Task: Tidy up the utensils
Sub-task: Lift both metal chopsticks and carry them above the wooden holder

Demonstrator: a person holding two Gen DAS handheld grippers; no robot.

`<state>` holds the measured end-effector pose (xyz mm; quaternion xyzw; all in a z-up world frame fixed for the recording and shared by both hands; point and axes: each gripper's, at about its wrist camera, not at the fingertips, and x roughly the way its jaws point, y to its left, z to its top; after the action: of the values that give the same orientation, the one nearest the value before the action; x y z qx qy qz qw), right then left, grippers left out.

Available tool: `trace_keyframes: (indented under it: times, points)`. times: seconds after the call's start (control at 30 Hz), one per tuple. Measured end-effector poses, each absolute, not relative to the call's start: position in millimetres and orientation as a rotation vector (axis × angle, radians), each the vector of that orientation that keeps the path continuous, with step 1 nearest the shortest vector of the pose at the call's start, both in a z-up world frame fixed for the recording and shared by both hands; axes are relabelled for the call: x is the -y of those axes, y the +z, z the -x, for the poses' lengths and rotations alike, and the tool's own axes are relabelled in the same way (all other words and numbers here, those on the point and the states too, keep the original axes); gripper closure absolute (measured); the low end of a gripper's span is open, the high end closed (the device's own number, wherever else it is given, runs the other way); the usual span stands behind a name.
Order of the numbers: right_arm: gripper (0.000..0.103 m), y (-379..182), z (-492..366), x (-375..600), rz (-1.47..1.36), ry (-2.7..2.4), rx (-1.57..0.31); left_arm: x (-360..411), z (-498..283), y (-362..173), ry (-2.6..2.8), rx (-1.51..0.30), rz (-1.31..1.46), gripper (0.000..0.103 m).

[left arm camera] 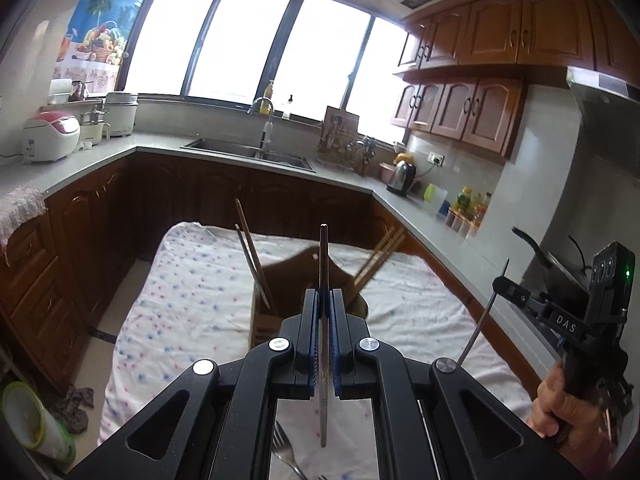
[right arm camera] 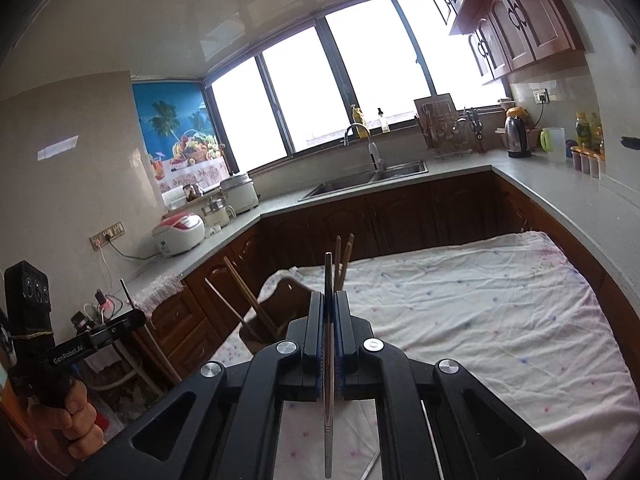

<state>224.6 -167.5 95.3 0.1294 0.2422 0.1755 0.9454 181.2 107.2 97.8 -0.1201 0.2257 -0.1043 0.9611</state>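
A kitchen with brown wooden cabinets [left arm camera: 492, 32]; the bench under a dotted white cloth [right arm camera: 480, 312]. Each gripper, left gripper [left arm camera: 325, 300] and right gripper [right arm camera: 329, 304], clamps a thin metal utensil.

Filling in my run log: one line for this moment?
left gripper: shut on metal utensil | right gripper: shut on metal chopstick | wooden holder: ahead

A slim metal utensil [left arm camera: 324, 320] is standing upright at frame centre, and another thin metal stick [right arm camera: 329, 360] is standing likewise. Behind them, mid-frame, a brown wooden holder [left arm camera: 280, 304] is sitting on the speckled cloth, wooden chopsticks [left arm camera: 250, 256] leaning outward. A fork [left arm camera: 286, 452] is lying at the bottom edge.
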Motion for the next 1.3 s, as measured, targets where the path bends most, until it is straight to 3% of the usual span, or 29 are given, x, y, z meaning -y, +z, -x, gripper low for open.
trace_keyframes:
  times: [0.63, 1.3]
  points:
    - [0.098, 127.0, -303.8, 133.6, -0.296, 0.352, -0.334, -118.8, -249.6, 120.7, -0.138, -0.308, 0.238, 0.100]
    - [0.098, 49.9, -322.6, 103.6, -0.254, 0.308, -0.330, -105.5, -321.8, 28.1, -0.065, -0.410, 0.290, 0.100]
